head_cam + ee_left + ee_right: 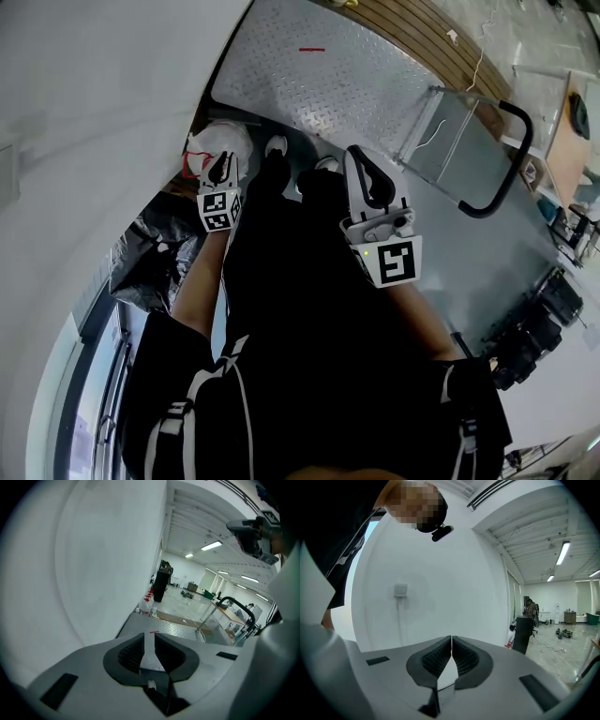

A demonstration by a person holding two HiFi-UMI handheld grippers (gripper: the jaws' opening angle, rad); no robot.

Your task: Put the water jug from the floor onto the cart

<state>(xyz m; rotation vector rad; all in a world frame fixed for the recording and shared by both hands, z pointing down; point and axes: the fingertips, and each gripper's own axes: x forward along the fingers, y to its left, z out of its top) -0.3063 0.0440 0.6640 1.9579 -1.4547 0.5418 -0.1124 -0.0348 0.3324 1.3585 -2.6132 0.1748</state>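
Both empty: right gripper (451,641) had its jaws pressed together, left gripper (149,637) a narrow gap. Just past the left one, translucent white water jug with red strap (217,145) sat on the floor by the wall, beside grey diamond-plate cart (309,84).

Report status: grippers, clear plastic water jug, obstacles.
Left gripper slightly open, empty; right gripper shut, empty. Clear red-trimmed plastic water jug on floor, by left gripper. Grey checker-plate metal cart ahead; no obstacle seen.
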